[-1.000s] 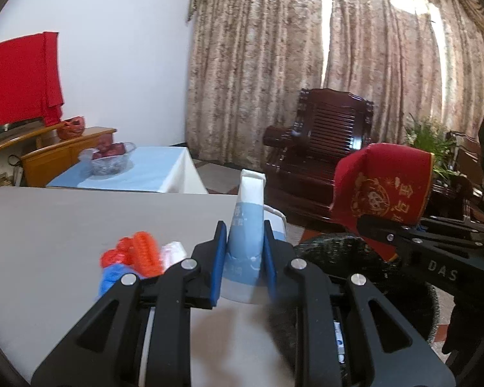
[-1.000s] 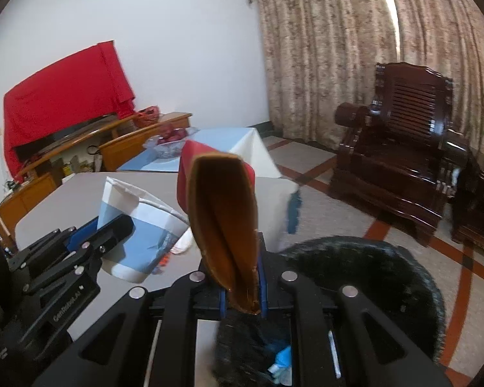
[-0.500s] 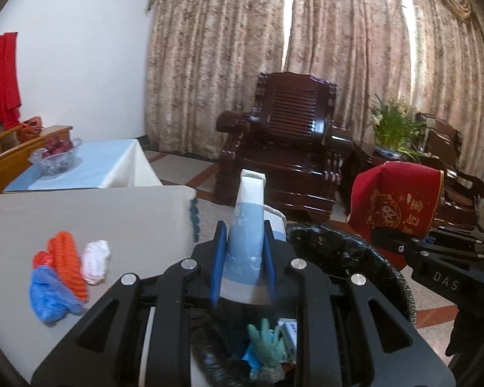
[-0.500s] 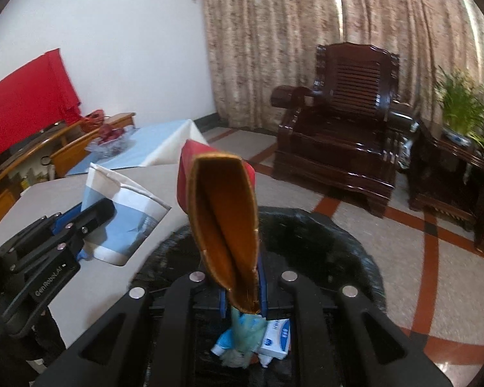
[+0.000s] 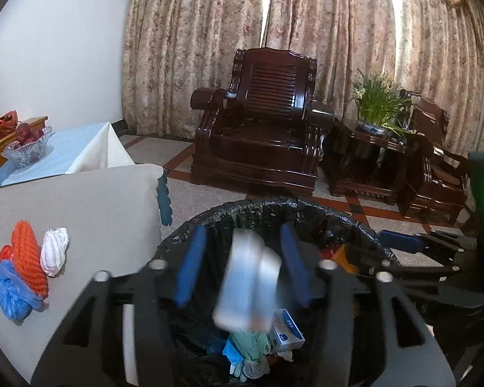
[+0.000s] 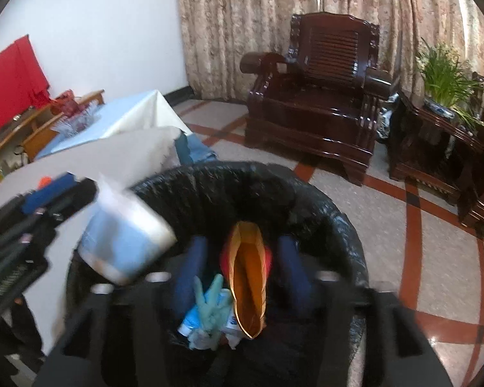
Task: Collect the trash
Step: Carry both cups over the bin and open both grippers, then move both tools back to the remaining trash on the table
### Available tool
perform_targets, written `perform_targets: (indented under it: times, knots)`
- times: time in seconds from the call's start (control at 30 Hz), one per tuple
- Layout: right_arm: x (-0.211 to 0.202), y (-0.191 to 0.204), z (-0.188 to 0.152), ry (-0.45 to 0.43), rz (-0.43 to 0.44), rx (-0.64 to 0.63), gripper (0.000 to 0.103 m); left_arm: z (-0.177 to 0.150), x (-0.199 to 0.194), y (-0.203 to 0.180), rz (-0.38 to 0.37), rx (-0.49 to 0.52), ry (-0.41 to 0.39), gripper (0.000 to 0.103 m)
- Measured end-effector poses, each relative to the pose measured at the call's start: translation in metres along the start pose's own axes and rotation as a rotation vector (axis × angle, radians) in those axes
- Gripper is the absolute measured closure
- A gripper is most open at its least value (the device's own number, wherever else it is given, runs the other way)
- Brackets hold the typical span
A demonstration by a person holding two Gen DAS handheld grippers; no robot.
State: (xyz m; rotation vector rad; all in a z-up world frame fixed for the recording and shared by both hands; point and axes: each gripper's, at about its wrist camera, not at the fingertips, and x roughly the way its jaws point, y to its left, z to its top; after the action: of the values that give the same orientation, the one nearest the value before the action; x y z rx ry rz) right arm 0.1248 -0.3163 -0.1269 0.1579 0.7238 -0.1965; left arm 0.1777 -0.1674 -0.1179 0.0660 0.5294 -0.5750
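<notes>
Both grippers hang over a black-lined trash bin (image 5: 271, 208) (image 6: 306, 190). My left gripper (image 5: 242, 267) is open; a blurred blue-and-white paper cup (image 5: 247, 287) (image 6: 126, 238) is loose between its jaws, falling into the bin. My right gripper (image 6: 242, 271) is open; a red-and-gold paper cup (image 6: 247, 283) drops free between its jaws. A green glove (image 5: 251, 351) (image 6: 209, 306) and a small blue-and-white box (image 5: 287, 329) lie in the bin. Orange (image 5: 29, 254), white (image 5: 53, 250) and blue (image 5: 11, 293) trash pieces lie on the grey table (image 5: 90, 213).
A dark wooden armchair (image 5: 264, 129) (image 6: 319, 96) stands behind the bin. A side table with a potted plant (image 5: 376, 106) is to its right. A low table with a blue cloth and a fruit bowl (image 5: 25, 148) stands beyond the grey table.
Both grippers moved right from the table to above the bin and tilted down. Both opened and let go of their cups, which are now falling.
</notes>
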Motion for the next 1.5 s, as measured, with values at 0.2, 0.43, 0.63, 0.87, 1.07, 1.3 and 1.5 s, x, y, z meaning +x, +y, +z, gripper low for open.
perform_targets:
  times: [0.2, 0.43, 0.63, 0.87, 1.07, 1.3, 1.5]
  knots:
    - [-0.007, 0.006, -0.004, -0.027, -0.026, 0.031, 0.006, -0.002, -0.016, 0.021, 0.032, -0.027, -0.017, 0.022]
    - [-0.011, 0.029, 0.002, -0.052, 0.014, 0.004, 0.006, -0.003, -0.044, 0.047, 0.093, -0.049, -0.042, 0.013]
    - [-0.017, 0.072, 0.01, -0.094, 0.098, -0.048, 0.006, -0.002, -0.076, 0.082, 0.179, -0.072, -0.073, 0.013]
    - [-0.021, 0.128, 0.023, -0.139, 0.197, -0.108, 0.006, -0.006, -0.116, 0.14, 0.319, -0.11, -0.101, 0.013]
    - [-0.019, 0.172, 0.029, -0.181, 0.283, -0.118, 0.006, -0.019, -0.138, 0.189, 0.442, -0.148, -0.088, 0.013]
    - [-0.005, 0.224, 0.027, -0.199, 0.377, -0.145, 0.006, -0.034, -0.152, 0.232, 0.52, -0.193, -0.072, 0.013]
    - [0.018, 0.257, 0.025, -0.184, 0.396, -0.173, 0.006, -0.047, -0.145, 0.256, 0.54, -0.222, -0.039, 0.013]
